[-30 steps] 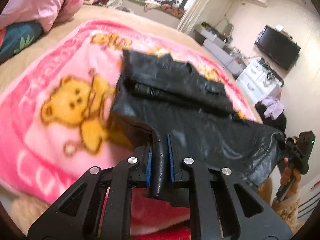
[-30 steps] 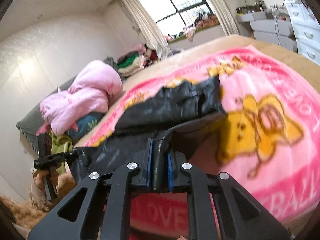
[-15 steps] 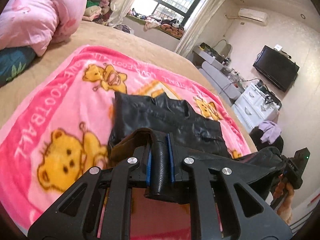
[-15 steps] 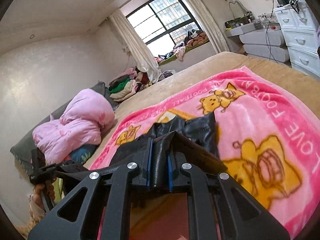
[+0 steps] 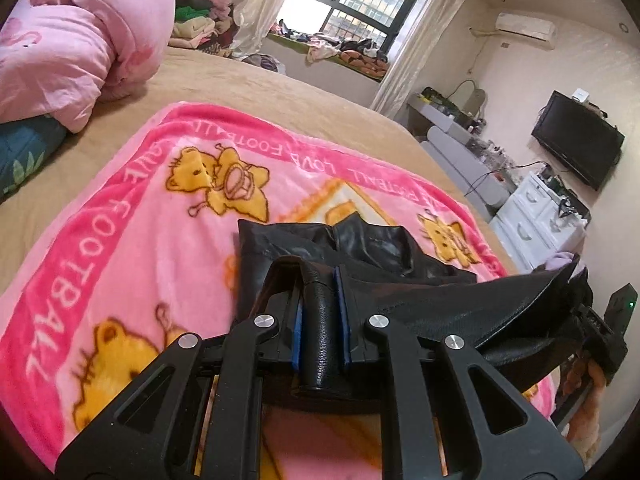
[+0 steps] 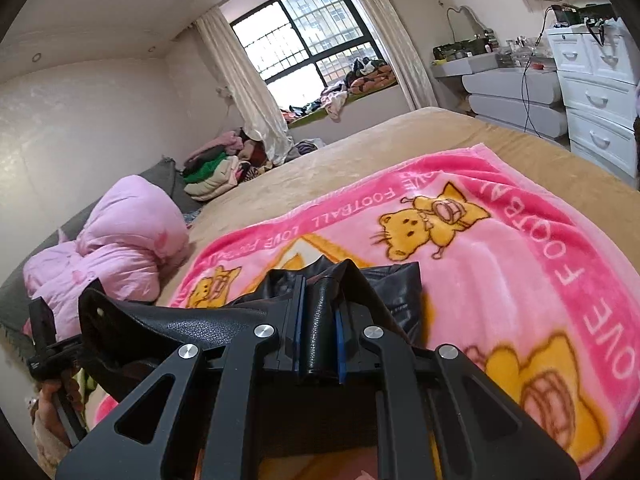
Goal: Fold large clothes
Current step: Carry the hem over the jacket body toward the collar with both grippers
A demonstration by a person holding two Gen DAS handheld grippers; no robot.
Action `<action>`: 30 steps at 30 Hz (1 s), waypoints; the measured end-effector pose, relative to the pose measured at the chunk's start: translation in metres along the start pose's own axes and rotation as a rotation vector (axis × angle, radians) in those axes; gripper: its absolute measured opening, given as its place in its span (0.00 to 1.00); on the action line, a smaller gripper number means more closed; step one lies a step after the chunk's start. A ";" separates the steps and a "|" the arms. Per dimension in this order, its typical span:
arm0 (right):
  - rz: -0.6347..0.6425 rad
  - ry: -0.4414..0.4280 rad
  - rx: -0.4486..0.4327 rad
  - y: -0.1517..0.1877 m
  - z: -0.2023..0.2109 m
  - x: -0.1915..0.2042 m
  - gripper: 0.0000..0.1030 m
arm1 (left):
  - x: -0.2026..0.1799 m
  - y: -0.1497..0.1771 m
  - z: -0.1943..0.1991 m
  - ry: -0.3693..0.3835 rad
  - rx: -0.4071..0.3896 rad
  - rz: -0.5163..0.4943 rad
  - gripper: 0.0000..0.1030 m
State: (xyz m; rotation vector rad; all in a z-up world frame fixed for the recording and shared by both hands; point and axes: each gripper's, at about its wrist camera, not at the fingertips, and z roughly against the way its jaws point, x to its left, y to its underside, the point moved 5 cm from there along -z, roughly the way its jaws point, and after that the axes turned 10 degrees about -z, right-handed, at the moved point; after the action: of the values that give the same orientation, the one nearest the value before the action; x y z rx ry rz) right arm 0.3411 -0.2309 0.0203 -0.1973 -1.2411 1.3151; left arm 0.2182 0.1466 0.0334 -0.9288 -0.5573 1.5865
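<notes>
While a rolled edge of the black leather-look garment (image 5: 360,248) is clamped between the blue pads of the left hand-held gripper (image 5: 322,312), a second edge is pinched in the same way by the right hand-held gripper (image 6: 320,320). The garment's free hem is held raised between the two, its long axis running across from one gripper to the other, and the rest of the garment is seen lying beyond and below it at the centre of the frame, on the pink fleece blanket with yellow bears (image 5: 120,216). Open blanket is seen past the garment toward the upper frame, and the tan bed (image 5: 280,92) extends further, so room for carrying the hem forward is judged ample.
</notes>
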 end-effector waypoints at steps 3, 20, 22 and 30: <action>-0.009 0.016 0.010 -0.004 -0.021 -0.007 0.12 | 0.005 -0.006 -0.020 -0.007 0.017 0.004 0.07; -0.008 0.132 0.087 0.009 -0.091 -0.052 0.23 | 0.023 0.005 -0.091 -0.007 0.089 -0.028 0.18; -0.012 0.122 0.089 0.011 -0.092 -0.052 0.32 | 0.023 0.005 -0.089 0.008 0.078 -0.028 0.25; 0.041 0.141 0.043 0.007 -0.080 -0.049 0.64 | 0.022 -0.005 -0.077 -0.040 0.026 -0.082 0.50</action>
State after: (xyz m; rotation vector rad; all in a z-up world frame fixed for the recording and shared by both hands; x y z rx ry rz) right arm 0.4085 -0.2265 -0.0445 -0.2812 -1.0933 1.3391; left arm 0.2826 0.1584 -0.0124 -0.8457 -0.5945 1.5379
